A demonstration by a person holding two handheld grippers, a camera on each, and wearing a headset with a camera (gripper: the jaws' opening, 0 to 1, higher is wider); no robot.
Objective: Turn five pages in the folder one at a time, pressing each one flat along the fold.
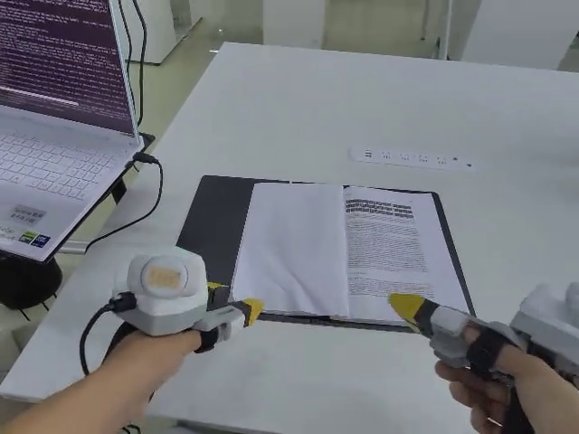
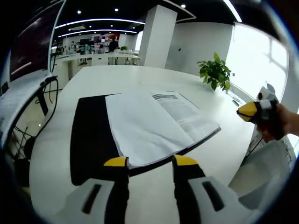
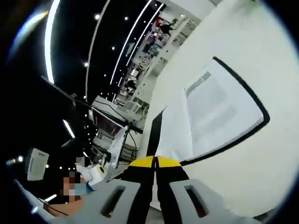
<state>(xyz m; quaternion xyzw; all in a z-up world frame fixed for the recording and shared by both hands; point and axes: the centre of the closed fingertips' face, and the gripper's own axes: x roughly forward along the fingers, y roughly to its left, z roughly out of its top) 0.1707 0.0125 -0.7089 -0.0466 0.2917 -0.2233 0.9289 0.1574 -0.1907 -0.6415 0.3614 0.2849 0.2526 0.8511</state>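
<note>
The folder (image 1: 213,221) lies open on the white table, its black cover showing at the left. A blank white page (image 1: 289,244) sits left of the fold and a printed page (image 1: 389,244) right of it. My left gripper (image 1: 233,300) is open at the folder's near left corner, its yellow tips just short of the blank page's edge (image 2: 140,161). Held by a hand, my right gripper (image 1: 407,306) is shut on nothing, its tip over the printed page's near right corner. The right gripper view has its jaws closed together (image 3: 154,162) with the folder (image 3: 219,116) beyond.
An open laptop (image 1: 54,136) stands at the left with a black cable (image 1: 149,194) running toward the folder. A white power strip (image 1: 412,158) lies beyond the folder. A potted plant (image 2: 215,72) stands past the table. Bare tabletop lies to the right.
</note>
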